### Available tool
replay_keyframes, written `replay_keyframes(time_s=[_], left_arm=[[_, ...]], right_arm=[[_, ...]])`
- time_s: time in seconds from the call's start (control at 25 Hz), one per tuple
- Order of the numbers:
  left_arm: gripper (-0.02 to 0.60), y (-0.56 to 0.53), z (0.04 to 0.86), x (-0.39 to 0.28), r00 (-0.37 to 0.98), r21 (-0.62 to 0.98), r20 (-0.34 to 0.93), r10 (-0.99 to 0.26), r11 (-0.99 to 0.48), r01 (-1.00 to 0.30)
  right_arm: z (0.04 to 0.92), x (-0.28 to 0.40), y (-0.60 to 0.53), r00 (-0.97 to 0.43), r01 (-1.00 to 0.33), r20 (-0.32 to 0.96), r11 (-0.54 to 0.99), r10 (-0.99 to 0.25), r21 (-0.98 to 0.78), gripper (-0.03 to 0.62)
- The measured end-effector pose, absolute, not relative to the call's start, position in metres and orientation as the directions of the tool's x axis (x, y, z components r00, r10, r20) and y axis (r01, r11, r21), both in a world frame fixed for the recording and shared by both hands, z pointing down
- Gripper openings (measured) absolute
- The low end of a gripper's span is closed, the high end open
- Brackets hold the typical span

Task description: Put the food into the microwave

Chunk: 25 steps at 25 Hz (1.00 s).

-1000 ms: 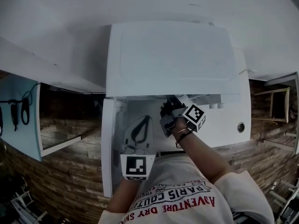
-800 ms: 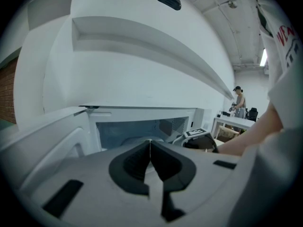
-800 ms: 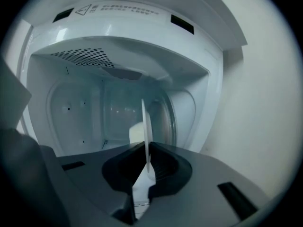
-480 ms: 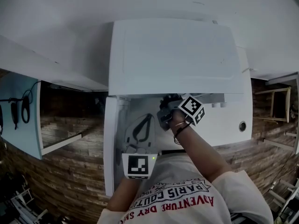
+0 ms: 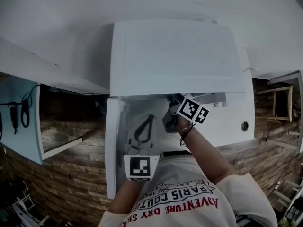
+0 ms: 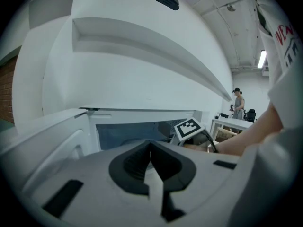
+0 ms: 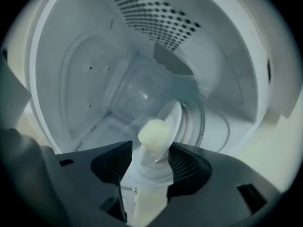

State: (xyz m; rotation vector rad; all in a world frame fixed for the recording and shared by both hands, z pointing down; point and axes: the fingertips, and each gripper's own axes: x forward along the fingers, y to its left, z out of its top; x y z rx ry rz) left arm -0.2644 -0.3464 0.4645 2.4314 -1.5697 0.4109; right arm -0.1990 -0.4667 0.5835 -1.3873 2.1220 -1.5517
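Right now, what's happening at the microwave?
The person's right gripper is reaching into the open microwave. Its jaws have just been opening, with the pale food on its whitish dish between them, apparently being let go inside. The left gripper is shut and empty, held in front of the opening beside the open door.

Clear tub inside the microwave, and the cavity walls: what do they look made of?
Clear squarish tub: probably transparent glossy plastic; the cavity shows through it, with soft highlights; glass not ruled out.
White microwave cavity wall: likely painted or enamelled sheet metal; smooth sheen, pressed panel outline, punched vent holes.
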Motion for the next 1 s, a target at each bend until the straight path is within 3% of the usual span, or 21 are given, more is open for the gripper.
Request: replay_keyframes(time_s=[0.12,0.2,0.68,1.0], left_arm=[[0.006,-0.347,0.465,-0.268,0.387,0.045,0.353,-0.852,-0.398,-0.916],[0.006,-0.347,0.466,-0.269,0.391,0.046,0.35,-0.851,-0.401,-0.915],[0.006,-0.348,0.464,-0.272,0.392,0.066,0.338,-0.856,-0.394,-0.917],[0.006,-0.349,0.462,-0.271,0.403,0.058,0.315,-0.859,-0.406,-0.912]], right_arm=[[0.592,-0.207,-0.458,-0.563,-0.782,0.497,0.23,-0.661,-0.58,0.258],[0.598,-0.21,-0.451,-0.539,-0.842,0.58,0.368,-0.611,-0.396,0.258],[0.606,-0.21,-0.431,-0.42,-0.76,0.814,0.645,-0.401,-0.075,0.255],[0.603,-0.198,-0.425,-0.388,-0.777,0.822,0.627,-0.417,-0.049,0.242]])
